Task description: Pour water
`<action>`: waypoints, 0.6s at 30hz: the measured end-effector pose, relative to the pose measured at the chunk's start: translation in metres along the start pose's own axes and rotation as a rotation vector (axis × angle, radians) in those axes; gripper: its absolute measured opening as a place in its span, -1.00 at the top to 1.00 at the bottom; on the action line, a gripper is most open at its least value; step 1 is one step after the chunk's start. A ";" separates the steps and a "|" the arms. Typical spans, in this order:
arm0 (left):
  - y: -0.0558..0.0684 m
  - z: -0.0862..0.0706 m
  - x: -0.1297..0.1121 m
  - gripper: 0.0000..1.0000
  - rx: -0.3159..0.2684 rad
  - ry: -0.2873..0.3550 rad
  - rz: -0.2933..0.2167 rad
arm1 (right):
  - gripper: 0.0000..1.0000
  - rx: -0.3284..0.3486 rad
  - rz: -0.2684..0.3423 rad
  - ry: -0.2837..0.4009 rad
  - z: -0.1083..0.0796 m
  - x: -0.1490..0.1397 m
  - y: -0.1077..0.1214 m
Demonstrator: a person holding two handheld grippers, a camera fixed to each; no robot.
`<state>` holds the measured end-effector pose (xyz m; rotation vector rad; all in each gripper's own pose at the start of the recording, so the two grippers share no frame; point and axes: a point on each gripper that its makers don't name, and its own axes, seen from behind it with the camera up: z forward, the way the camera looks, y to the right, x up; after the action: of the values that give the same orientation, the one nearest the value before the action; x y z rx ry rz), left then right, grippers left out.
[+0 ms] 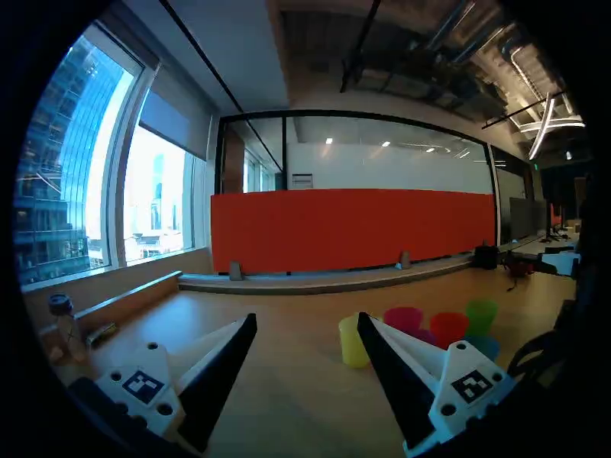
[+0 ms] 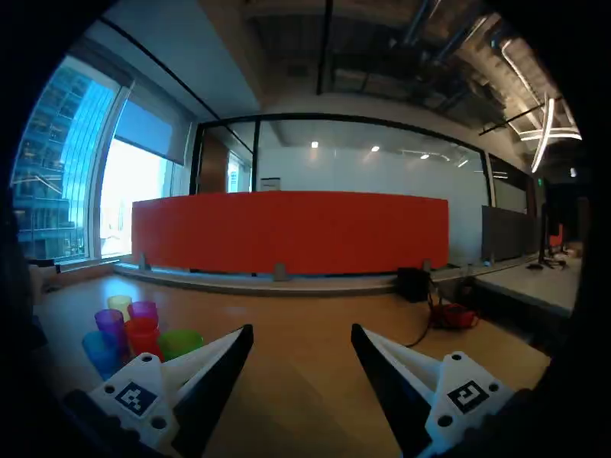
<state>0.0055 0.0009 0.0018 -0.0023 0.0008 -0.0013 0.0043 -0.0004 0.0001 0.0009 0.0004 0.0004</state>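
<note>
A cluster of coloured plastic cups stands on the wooden table (image 1: 305, 382). In the left gripper view a yellow cup (image 1: 353, 341) is nearest, with pink (image 1: 402, 317), red (image 1: 447, 328), green (image 1: 481, 314) and blue (image 1: 483, 347) cups behind my right finger. My left gripper (image 1: 305, 324) is open, with nothing between its fingers. In the right gripper view the same cups sit low at the left: purple cup (image 2: 111, 324), red cup (image 2: 140, 336), green cup (image 2: 179, 342), blue cup (image 2: 98, 351). My right gripper (image 2: 300, 328) is open over bare table (image 2: 305, 366), to the right of the cups.
A small bottle with a dark cap (image 1: 64, 324) stands at the table's left edge by the window ledge. An orange partition (image 1: 351, 229) runs along the far side. A black box (image 2: 414, 284) and red item with cables (image 2: 450, 314) lie at the right.
</note>
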 end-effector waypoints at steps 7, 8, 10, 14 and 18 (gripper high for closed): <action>0.003 0.011 0.045 -0.96 -0.026 -0.001 -0.015 | -0.98 0.013 0.008 0.002 0.003 0.043 -0.001; 0.003 0.012 0.052 -0.97 -0.031 -0.002 -0.016 | -0.98 0.017 0.009 0.003 0.003 0.050 -0.001; 0.002 0.015 0.064 -0.97 -0.036 -0.005 -0.017 | -0.99 0.023 0.008 0.005 0.005 0.062 -0.001; 0.002 0.021 0.089 -0.96 -0.054 -0.009 -0.021 | -0.99 0.033 0.007 0.009 0.007 0.090 -0.002; 0.002 0.025 0.113 -0.96 -0.065 -0.002 -0.021 | -0.99 0.041 0.001 0.019 0.010 0.116 -0.002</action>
<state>0.1184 0.0023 0.0270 -0.0672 -0.0009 -0.0224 0.1202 -0.0027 0.0098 0.0420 0.0190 0.0018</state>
